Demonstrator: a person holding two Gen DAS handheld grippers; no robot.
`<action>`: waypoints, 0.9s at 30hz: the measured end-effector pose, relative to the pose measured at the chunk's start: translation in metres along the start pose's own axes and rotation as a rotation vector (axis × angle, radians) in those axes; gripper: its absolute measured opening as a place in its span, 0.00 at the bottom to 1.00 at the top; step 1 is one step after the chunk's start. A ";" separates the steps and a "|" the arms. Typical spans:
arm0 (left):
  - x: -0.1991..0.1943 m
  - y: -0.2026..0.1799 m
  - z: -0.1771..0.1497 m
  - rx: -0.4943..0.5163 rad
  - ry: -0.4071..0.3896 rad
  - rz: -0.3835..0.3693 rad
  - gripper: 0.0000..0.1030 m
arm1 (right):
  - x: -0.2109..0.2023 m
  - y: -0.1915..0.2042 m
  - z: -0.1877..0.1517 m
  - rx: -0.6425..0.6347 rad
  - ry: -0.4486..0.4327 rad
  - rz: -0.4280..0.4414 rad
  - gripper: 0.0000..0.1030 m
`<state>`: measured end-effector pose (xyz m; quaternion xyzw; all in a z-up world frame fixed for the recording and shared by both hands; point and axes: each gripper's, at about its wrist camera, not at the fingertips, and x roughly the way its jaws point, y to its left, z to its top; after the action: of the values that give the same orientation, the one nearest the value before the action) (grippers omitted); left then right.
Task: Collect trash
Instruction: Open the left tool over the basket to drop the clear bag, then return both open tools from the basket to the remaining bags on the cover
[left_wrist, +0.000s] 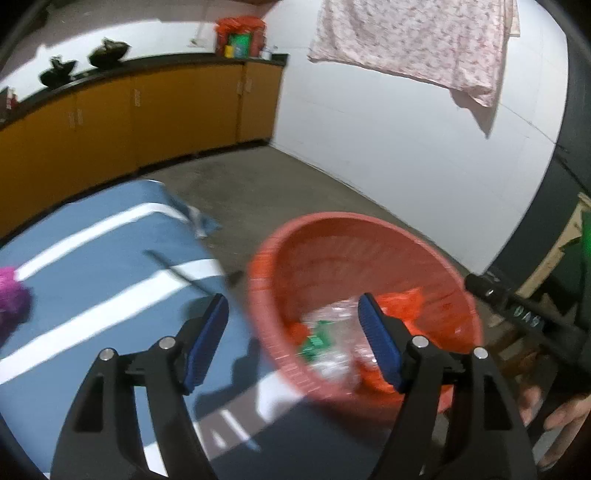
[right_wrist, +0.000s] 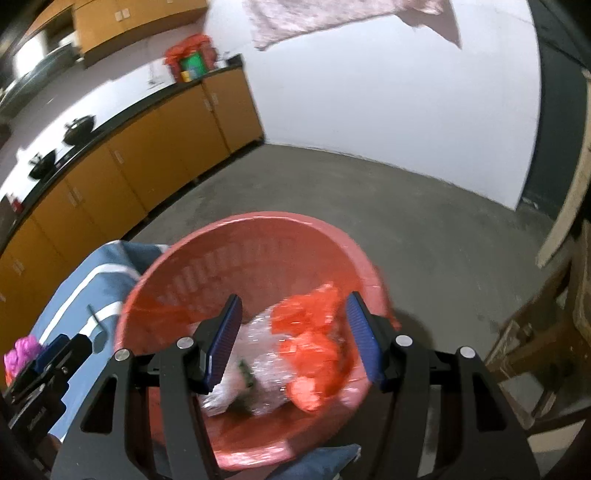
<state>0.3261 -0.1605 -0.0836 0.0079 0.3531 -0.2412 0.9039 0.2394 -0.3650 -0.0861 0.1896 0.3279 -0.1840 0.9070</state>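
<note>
The red plastic basket (right_wrist: 258, 251) sits directly ahead of and below the right claw (right_wrist: 293, 325), its slotted wall rising beyond the blue pads (right_wrist: 225, 339). Seen between those pads, down inside the basket, lies the trash: one crumpled clear plastic wrapper (right_wrist: 258, 369) with a green scrap in it, and orange-red plastic bag pieces (right_wrist: 314, 332) just right of it. The right claw stands partly open and grips nothing; the trash lies below it, apart from the pads.

The left claw (left_wrist: 293, 314) is wide open and empty. Its right pad (left_wrist: 380, 343) hangs over the basket (left_wrist: 332, 236), its left pad over the blue cloth with white stripes (left_wrist: 92, 266). The same wrapper (left_wrist: 332, 332) and orange bag pieces (left_wrist: 399, 302) lie just beyond and below its right pad.

Only the left view shows the thin dark stick (left_wrist: 177, 269) lying on the striped cloth ahead of the claw in full, and a person's hand (left_wrist: 561, 417) at the lower right edge. Both views catch one magenta bundle (left_wrist: 11, 299) far to the left. The right view alone shows the left claw's black body at its lower left and a wooden frame (right_wrist: 528, 332) to the right.
</note>
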 end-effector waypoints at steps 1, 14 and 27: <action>-0.008 0.009 -0.004 0.004 -0.012 0.030 0.71 | -0.001 0.004 0.000 -0.010 -0.003 0.007 0.58; -0.104 0.123 -0.057 -0.114 -0.064 0.304 0.76 | -0.019 0.125 -0.022 -0.217 0.012 0.199 0.58; -0.187 0.228 -0.122 -0.268 -0.067 0.537 0.78 | -0.028 0.276 -0.083 -0.459 0.080 0.411 0.58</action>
<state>0.2312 0.1443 -0.0904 -0.0264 0.3368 0.0550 0.9396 0.3023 -0.0830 -0.0656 0.0491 0.3509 0.0897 0.9308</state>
